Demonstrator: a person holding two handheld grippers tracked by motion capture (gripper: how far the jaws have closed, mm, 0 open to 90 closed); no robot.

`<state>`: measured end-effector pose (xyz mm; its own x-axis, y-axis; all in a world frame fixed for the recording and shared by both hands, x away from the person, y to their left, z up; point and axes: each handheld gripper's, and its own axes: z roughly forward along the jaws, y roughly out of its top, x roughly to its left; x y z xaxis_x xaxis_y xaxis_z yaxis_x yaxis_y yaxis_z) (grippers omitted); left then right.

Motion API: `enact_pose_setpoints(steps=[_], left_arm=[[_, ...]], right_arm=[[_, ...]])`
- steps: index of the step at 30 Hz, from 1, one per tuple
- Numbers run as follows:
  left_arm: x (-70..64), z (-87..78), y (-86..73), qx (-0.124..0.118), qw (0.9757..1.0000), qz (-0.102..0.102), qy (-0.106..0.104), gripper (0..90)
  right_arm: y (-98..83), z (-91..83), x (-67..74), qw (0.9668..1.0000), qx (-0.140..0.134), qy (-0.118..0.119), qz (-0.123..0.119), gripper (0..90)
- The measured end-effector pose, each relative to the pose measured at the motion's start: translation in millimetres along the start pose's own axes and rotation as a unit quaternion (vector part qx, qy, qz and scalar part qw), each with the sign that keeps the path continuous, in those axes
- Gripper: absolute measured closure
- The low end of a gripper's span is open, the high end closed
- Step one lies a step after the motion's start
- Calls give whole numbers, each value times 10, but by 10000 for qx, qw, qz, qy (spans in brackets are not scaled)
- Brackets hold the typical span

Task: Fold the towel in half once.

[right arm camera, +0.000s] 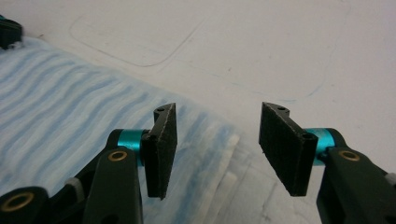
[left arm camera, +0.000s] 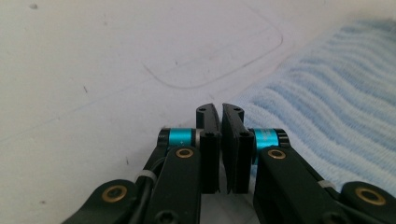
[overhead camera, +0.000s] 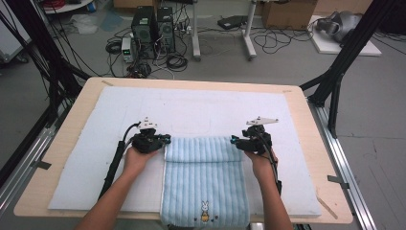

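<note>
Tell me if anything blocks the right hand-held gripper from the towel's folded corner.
Nothing visible does. The right hand-held gripper has its jaws open just above the blue towel, whose layered corner lies on the white mat below the gap.

Two bare forearms enter from the near edge of the tabletop [overhead camera: 72, 139], each hand gripping a black tool from behind. The left hand [overhead camera: 135, 160] holds the left tool [overhead camera: 165, 140] low over the tabletop, tips pointing inward toward the right hand. Its jaws stand closed, pads nearly meeting, with nothing visibly clamped between them in the left gripper view [left arm camera: 220, 121]. The right hand [overhead camera: 261, 163] holds the right tool [overhead camera: 233, 140] at about the same distance from the near edge, tips pointing inward toward the left hand. Its jaws stand apart, pads facing each other across a clear gap [right arm camera: 218, 140]. A cable trails back along each forearm.
</note>
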<state>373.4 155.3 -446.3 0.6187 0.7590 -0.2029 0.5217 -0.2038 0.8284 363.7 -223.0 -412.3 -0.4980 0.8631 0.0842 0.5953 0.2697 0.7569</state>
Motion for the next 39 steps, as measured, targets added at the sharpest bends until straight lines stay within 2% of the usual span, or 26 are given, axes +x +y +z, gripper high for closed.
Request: enact_pose_setpoints(steps=[3, 7, 9, 10, 12, 14, 17, 23, 26, 28, 30, 32, 37, 39], left_arm=[[16, -27, 24, -174, 9997, -146, 11, 852], [38, -56, 41, -285, 9991, -298, -63, 852], [38, -69, 51, -350, 9987, -357, -110, 852], [36, -78, 55, -375, 9985, -366, -130, 852], [29, -100, 64, -400, 9984, -370, -158, 853], [19, -126, 75, -460, 9981, -356, -196, 852], [-3, -169, 92, -520, 9977, -346, -271, 853], [-85, -277, 125, -661, 9965, -290, -432, 852], [-113, -356, 130, -798, 9946, -346, -559, 852], [-135, -415, 124, -807, 9946, -282, -593, 852], [-152, -456, 94, -765, 9947, -264, -641, 852], [-174, -488, 52, -777, 9935, -337, -761, 852], [-289, -571, -28, -676, 9936, -138, -889, 852], [-325, -597, -81, -627, 9934, -120, -950, 852]], right_arm=[[57, 94, -37, 9999, 115, -39, 28, 502], [76, 277, -17, 9991, 404, 80, -38, 503], [56, 379, -18, 9982, 586, 137, 2, 508], [47, 402, -22, 9980, 605, 190, 70, 580], [28, 404, -28, 9974, 557, 440, 85, 795], [24, 368, -7, 9982, 417, 416, -104, 844], [39, 283, 34, 9988, 260, 348, -235, 849], [70, 49, 95, 9989, -65, 360, -292, 844], [70, -98, 139, 9982, -193, 453, -350, 845], [58, -192, 176, 9977, -259, 474, -420, 844], [16, -263, 202, 9971, -281, 513, -487, 844], [-56, -313, 219, 9967, -318, 569, -486, 844], [-243, -391, 279, 9961, -369, 638, -492, 841], [-323, -443, 307, 9955, -427, 717, -454, 837]])
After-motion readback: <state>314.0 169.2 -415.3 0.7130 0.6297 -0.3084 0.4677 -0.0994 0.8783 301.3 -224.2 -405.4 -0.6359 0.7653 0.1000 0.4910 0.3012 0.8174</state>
